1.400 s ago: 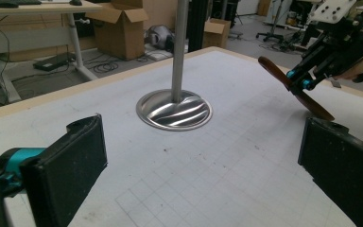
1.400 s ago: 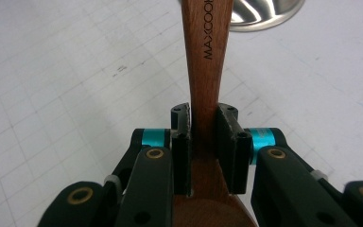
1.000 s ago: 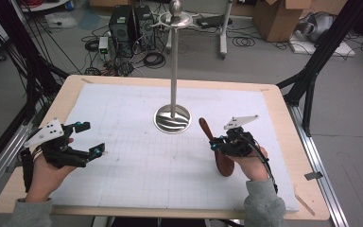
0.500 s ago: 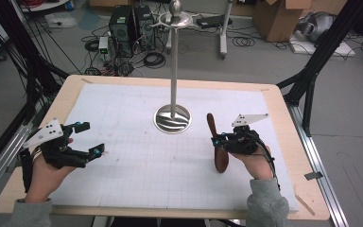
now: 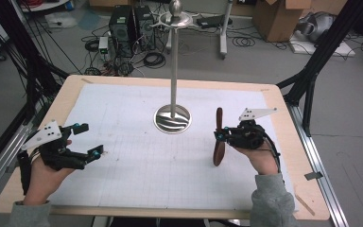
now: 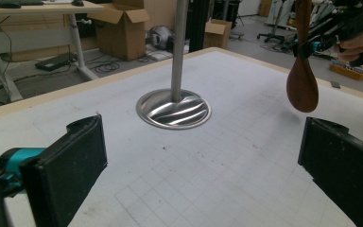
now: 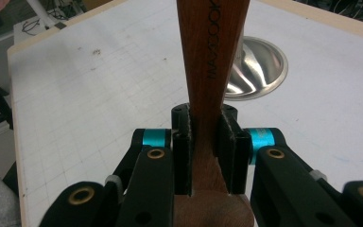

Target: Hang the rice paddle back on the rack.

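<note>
Right gripper point(image 5: 219, 135) clamps the wooden spoon point(image 5: 218, 142) upright — keep the grip firm, lift steadily toward the stand point(image 5: 172, 71); left gripper point(image 5: 87, 139) waits wide.

Showing one wooden spoon point(image 5: 219, 143) and one metal stand point(image 5: 172, 118). Also showing two grippers: left gripper point(image 5: 89, 140), right gripper point(image 5: 220, 135).

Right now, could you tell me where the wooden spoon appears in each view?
High view: wooden spoon, right of centre, upright in the right gripper.
Left gripper view: top right, bowl hanging down.
Right gripper view: centre, handle clamped between the jaws.
Shared landmark: the stand's round steel base.
</note>
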Motion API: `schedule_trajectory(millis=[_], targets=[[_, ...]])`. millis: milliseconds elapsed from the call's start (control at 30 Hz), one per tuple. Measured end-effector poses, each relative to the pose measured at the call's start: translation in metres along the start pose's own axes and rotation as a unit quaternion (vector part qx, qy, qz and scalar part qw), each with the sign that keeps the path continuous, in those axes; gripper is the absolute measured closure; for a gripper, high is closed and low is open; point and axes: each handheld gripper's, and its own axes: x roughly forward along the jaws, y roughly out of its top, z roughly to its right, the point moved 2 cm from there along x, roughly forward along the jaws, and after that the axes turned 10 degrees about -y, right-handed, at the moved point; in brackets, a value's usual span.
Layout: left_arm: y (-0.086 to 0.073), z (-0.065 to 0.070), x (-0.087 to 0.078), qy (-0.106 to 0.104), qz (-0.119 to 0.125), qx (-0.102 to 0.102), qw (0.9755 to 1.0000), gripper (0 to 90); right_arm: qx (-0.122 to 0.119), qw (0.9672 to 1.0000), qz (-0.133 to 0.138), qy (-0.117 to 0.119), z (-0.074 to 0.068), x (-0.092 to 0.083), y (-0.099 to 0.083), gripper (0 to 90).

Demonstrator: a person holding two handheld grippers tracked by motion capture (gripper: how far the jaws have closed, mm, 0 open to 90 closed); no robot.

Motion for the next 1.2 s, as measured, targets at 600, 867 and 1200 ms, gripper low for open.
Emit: schedule_trajectory(millis=[600, 867, 1200], targets=[[0.003, 0.006, -0.014, -0.023, 0.036, -0.021, 0.9989, 2.3, -0.016, 0.9998, 0.009, -0.002, 0.007, 0.000, 0.032, 77.5], [0.001, 0.008, -0.018, -0.014, 0.031, -0.018, 0.9993, 2.3, -0.013, 0.9997, 0.022, -0.003, 0.015, 0.000, 0.049, 77.6], [-0.005, 0.008, -0.016, -0.008, 0.020, -0.025, 0.9995, 2.3, -0.008, 0.9995, 0.030, -0.002, 0.025, 0.005, 0.072, 77.5]])
